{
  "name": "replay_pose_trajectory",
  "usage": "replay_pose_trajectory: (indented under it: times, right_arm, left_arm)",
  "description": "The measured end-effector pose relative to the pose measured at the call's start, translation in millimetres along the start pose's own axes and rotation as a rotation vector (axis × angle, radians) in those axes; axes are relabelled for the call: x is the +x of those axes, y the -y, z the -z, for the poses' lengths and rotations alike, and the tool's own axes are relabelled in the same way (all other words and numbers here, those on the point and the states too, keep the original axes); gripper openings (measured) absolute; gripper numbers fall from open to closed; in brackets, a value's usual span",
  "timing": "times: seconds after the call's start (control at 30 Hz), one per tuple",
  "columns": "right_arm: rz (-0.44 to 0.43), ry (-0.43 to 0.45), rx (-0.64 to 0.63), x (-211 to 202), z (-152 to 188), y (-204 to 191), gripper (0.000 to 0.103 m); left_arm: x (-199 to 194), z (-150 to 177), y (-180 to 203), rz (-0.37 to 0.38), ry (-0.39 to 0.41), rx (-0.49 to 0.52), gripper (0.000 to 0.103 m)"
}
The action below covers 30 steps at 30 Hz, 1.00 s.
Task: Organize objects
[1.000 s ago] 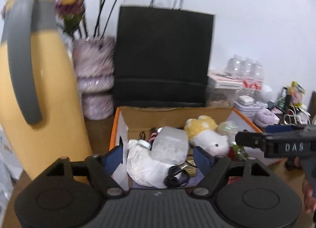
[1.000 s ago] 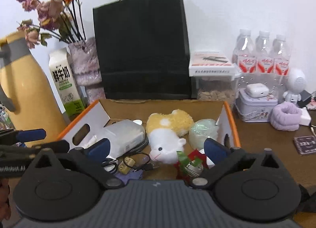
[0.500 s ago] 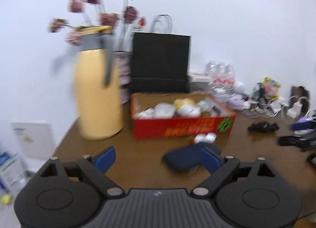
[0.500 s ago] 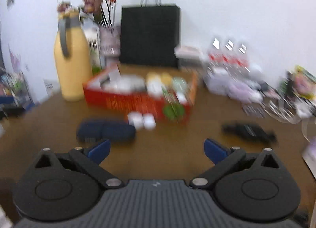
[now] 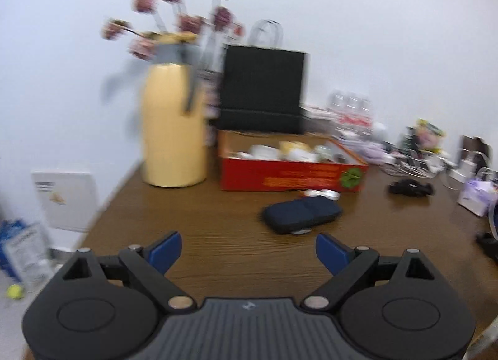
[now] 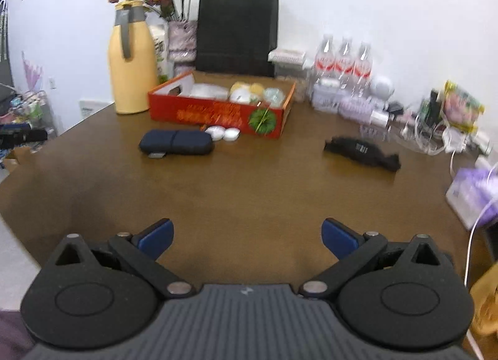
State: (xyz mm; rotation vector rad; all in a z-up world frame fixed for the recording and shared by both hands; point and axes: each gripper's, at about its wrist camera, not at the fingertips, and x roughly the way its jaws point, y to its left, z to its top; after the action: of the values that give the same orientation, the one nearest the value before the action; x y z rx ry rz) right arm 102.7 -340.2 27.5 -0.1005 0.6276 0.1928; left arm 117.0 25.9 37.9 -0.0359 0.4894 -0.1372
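A red box holding a plush toy, a white pouch and other small items stands at the back of the brown table; it also shows in the left wrist view. A dark blue zip case lies in front of it, beside two small white round items. A black bundle lies to the right. My left gripper and my right gripper are open, empty and well back from all of these.
A yellow thermos jug, a vase of dried flowers, a black paper bag and three water bottles line the back. Cables and small clutter fill the right edge. The table's left edge drops to the floor.
Both grippers have pulled far back from over the red box to the near side of the table, still open. The blue case, white items and black bundle have come into view.
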Motion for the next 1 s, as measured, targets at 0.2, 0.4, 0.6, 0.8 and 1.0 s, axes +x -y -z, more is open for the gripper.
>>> replay_pose_trajectory:
  times: [0.2, 0.4, 0.6, 0.8, 1.0]
  right_arm:
    - [0.042, 0.059, 0.125, 84, -39, 22, 0.103]
    - [0.009, 0.071, 0.112, 187, -87, 17, 0.090]
    - [-0.062, -0.021, 0.072, 275, -106, 1, 0.069]
    - [-0.105, -0.041, 0.084, 303, -104, 0, 0.062]
    - [-0.091, -0.037, 0.079, 307, -103, -2, 0.028]
  left_arm:
    - [105, -36, 22, 0.153, -0.057, -0.053, 0.084]
    - [216, -82, 53, 0.115, -0.105, 0.027, 0.066]
    - [289, -78, 58, 0.050, -0.227, 0.042, 0.055]
    - [282, -55, 61, 0.201, -0.320, 0.106, 0.054]
    - [303, -59, 62, 0.159, -0.267, 0.116, 0.043]
